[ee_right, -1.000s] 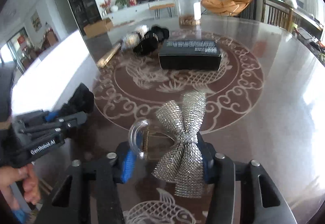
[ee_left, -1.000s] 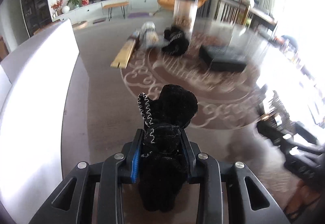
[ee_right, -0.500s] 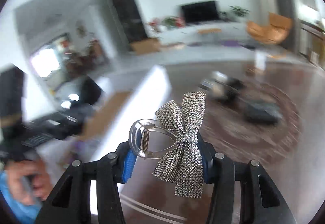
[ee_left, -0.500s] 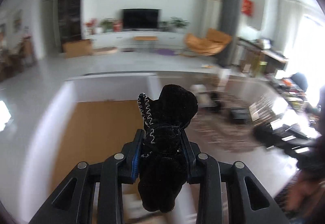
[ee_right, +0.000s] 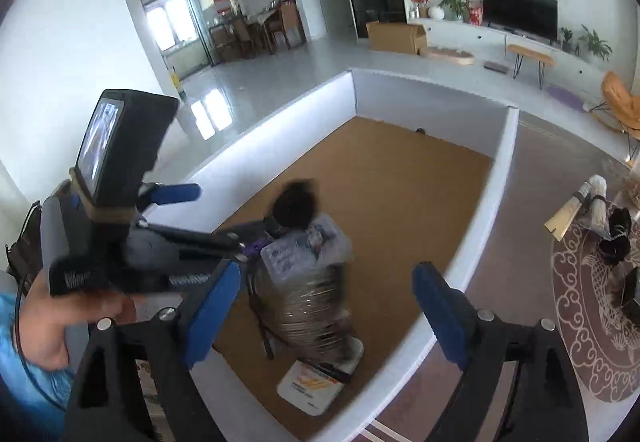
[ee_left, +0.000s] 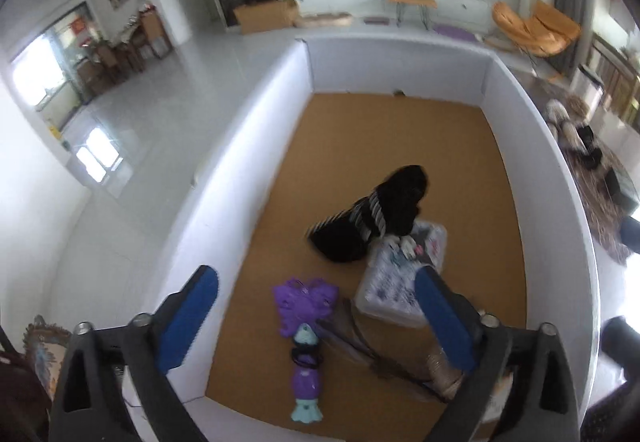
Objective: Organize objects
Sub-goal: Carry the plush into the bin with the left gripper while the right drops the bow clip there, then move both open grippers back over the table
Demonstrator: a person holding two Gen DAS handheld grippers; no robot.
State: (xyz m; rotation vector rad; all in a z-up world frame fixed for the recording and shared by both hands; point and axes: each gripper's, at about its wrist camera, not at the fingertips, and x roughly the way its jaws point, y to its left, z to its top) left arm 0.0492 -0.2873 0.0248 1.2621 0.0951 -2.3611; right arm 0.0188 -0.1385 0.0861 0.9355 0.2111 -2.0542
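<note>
Both grippers empty over the bin

Left view: the left gripper (ee_left: pixel 316 298) has just sprung wide with nothing between its jaws; the black plush (ee_left: pixel 374 219) lies ahead and below in the white bin (ee_left: pixel 536 169).
Right view: the right gripper (ee_right: pixel 326 304), likewise just opened, hangs over a blurred silver bow (ee_right: pixel 316 312) directly beneath.

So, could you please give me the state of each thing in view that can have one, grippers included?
left gripper: open, nothing between its pads, jaws just opened.
right gripper: open, nothing between its pads, jaws just opened.
black plush toy: released, blurred, over the box, by the clear packet.
silver bow clip: released, blurred, over the box.
white box: open-topped, partly filled.
purple butterfly toy: lying flat on the box floor.
</note>
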